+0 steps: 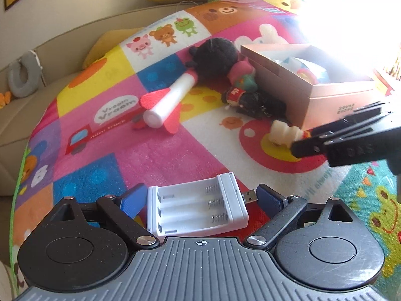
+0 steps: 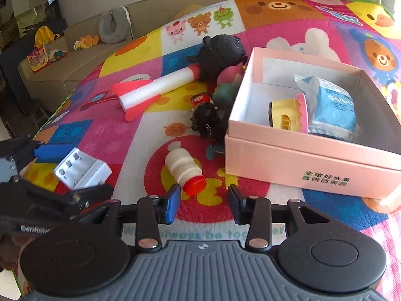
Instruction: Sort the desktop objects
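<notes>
1. A living room: a beige sofa [image 2: 75, 70] runs along the upper left of the right wrist view, and the work surface is a bright cartoon play mat [image 1: 155, 150].
2. A pink cardboard box [image 2: 300, 160] sits open at centre right of that view, likely the sorting bin, since a blue-white pouch [image 2: 333, 105] and a yellow item [image 2: 285, 118] already lie inside.
3. Unsorted things cluster left of the box: a foam rocket [image 2: 150, 90], a black plush [image 2: 223, 52] and small figures.
4. The left gripper [image 1: 200, 198] stands spread wide around a white battery charger [image 1: 198, 208] at the lower centre of its view; whether its pads press on it I cannot tell.
5. The right gripper [image 2: 204, 203] is partly parted and empty, a small white bottle [image 2: 184, 168] with a red cap lying just ahead, untouched.
</notes>
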`<state>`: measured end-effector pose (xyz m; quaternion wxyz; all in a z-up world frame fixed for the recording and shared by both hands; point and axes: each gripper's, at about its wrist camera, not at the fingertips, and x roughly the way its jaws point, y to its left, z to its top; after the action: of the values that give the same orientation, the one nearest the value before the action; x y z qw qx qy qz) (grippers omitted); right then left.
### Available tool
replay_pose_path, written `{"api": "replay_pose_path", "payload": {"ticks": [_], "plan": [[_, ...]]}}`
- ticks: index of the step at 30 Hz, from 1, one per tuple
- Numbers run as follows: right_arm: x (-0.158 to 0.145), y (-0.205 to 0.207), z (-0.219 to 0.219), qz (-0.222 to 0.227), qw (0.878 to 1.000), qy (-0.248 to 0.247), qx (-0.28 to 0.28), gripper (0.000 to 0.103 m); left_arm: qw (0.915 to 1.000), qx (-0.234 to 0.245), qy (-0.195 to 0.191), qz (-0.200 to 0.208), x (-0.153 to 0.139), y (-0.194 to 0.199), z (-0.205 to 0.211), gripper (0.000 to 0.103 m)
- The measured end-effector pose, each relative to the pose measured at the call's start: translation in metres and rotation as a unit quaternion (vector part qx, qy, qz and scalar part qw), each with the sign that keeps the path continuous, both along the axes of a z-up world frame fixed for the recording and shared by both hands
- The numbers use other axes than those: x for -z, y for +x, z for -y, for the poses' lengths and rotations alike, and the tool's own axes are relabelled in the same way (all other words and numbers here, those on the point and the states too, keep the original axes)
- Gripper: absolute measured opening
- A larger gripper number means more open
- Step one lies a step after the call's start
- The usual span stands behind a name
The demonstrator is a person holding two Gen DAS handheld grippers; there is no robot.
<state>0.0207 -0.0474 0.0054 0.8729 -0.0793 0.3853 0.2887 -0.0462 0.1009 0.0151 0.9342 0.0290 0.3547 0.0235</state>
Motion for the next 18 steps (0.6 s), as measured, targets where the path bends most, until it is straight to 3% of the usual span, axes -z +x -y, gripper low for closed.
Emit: {"api": "replay_pose_path", "payload": {"ticks": [1,4,10,18], "plan": [[0.0,0.002,-0.004,0.004,1.0,0.001,-0.004,0.04,1.0,0.002,0.001,0.001,0.0,-0.001,0.002,0.097],[0.0,0.004,-0.01,0.009,1.0,-0.009,-0.008,0.021,1.0,0.001,0.0,0.0,0.002,-0.001,0.006,0.097],[-0.025,-0.018,0.033,0.029,0.999,-0.02,-0.004,0.02,0.9991,0.04,-0.014,0.001,0.003,0.0,0.038,0.096],[-0.045,-0.069,0.114,0.006,0.993,-0.119,0.017,0.021,0.9891,0.146,-0.015,0.013,0.009,-0.003,0.12,0.097]]}}
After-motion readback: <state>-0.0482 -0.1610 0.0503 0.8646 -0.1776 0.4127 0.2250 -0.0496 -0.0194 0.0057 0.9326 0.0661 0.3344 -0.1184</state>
